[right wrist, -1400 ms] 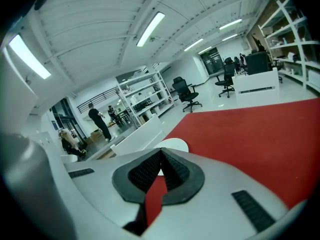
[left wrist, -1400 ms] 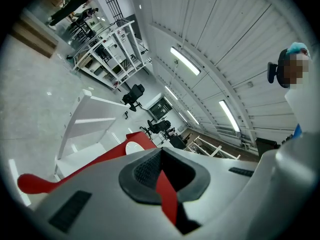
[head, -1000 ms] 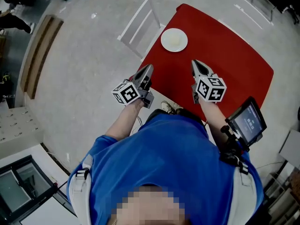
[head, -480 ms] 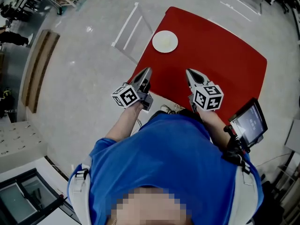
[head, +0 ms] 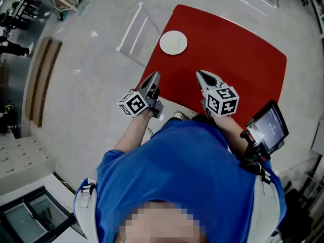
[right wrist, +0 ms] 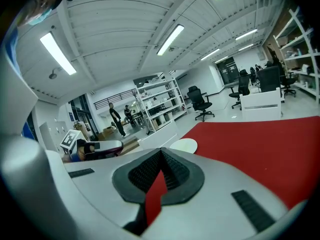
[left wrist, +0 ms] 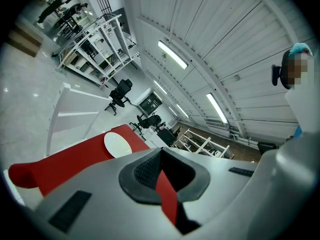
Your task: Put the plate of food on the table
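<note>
Red square tabletop [head: 238, 54] fills the upper middle of the head view; at its near left corner the left gripper [head: 154, 76] hovers with jaws pressed together on nothing. Further in, near the tabletop's left edge and well apart from both grippers, a small round white plate [head: 173, 42] lies flat, face up, any food on it too small to make out; to its right the right gripper [head: 200, 74] is likewise closed and empty. Round, the plate has no long axis; it is probably stiff, smooth and breakable, best pinched at its near rim.
</note>
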Demonstrator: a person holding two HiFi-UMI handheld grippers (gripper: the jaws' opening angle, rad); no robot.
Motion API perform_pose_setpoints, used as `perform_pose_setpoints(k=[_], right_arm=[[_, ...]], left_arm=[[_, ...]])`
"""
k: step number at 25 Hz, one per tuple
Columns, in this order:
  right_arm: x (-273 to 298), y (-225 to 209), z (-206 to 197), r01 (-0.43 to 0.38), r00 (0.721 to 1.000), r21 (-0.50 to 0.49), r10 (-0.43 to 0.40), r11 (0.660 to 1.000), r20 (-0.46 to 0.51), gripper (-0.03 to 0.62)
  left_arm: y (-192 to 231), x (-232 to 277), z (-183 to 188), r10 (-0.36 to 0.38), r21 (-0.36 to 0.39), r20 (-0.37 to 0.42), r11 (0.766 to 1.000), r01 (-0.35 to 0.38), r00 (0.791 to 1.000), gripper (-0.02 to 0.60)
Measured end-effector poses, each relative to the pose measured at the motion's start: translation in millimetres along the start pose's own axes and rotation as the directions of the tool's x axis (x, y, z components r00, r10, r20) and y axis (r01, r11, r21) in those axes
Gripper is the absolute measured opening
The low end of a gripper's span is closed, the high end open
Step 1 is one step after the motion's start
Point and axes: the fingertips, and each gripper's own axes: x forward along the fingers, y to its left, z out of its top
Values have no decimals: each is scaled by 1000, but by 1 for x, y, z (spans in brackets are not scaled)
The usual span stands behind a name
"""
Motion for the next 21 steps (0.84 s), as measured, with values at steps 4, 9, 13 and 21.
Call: perform_pose_setpoints(k=[4,9,13,21], right_arm=[[0,1,0,-3,1000,3,2,1000,5,2],[0,3,2,-9,1000,4,9,1000,7,2],[0,7,1,-14,1000,5,14,1000,2,2],[2,9,2,-16,1000,6,16,1000,-8,2]], left_arm=[[-1,-1,1,1,3,0,1000,-1,1000,8],[-2,1,3,0,6,4,1000,0,1000,8],[-5,-3,3,4,4,1,1000,-4,1000,8],[-1,-4,4,14,-11,-2,1000,-14,1000,8]])
